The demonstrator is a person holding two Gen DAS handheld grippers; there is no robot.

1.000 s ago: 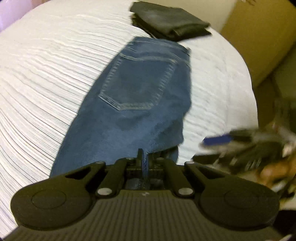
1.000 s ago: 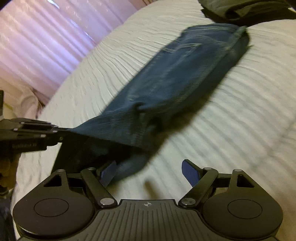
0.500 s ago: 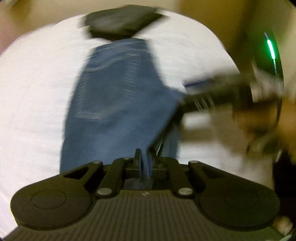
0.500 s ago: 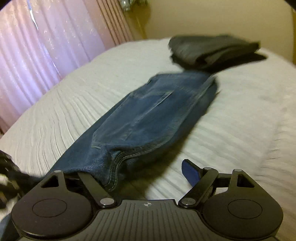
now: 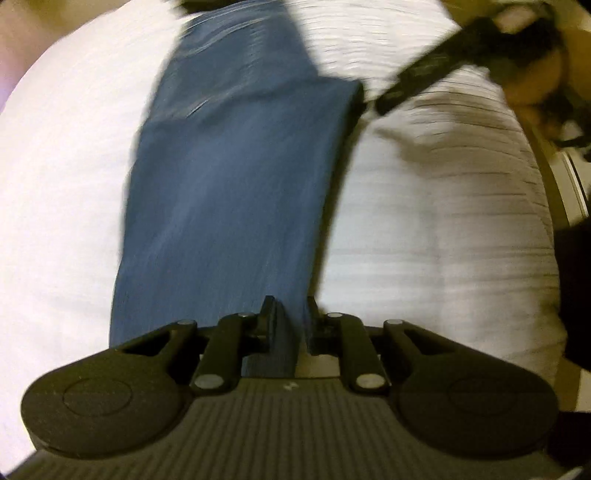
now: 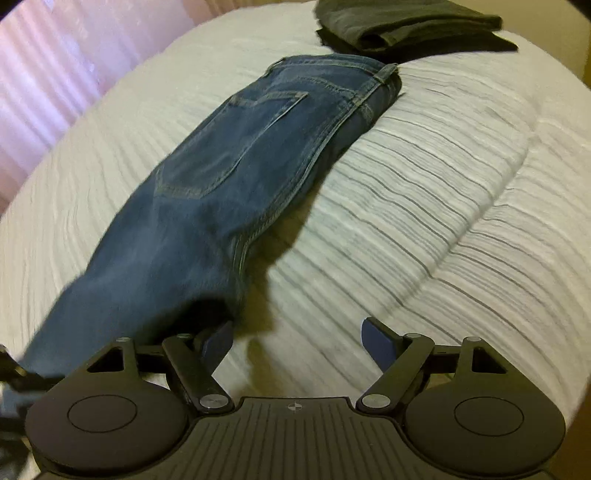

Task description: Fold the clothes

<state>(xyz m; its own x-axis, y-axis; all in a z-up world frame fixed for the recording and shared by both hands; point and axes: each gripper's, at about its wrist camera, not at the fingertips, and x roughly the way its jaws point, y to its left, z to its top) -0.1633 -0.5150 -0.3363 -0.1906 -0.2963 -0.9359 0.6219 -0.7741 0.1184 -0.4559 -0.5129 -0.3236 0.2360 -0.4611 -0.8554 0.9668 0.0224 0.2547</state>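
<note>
Blue jeans [image 6: 236, 162] lie folded lengthwise on a white ribbed bedspread [image 6: 424, 192], waistband at the far end, back pocket up. In the blurred left wrist view my left gripper [image 5: 289, 325] is shut on the near end of the jeans [image 5: 229, 177], with denim pinched between the fingers. My right gripper [image 6: 297, 341] is open over the bedspread; its left finger touches the right edge of the jeans' leg. It also shows as a dark blurred shape in the left wrist view [image 5: 417, 74], at the jeans' right edge.
A folded dark garment [image 6: 402, 26] lies on the bed just beyond the jeans' waistband. Pink curtains [image 6: 51, 70] hang at the far left. The bed's right edge drops off toward a tan wall.
The left gripper has swung, still holding the denim, and the jeans now run straight ahead of it. The right gripper has stayed open and moved along the jeans' right edge.
</note>
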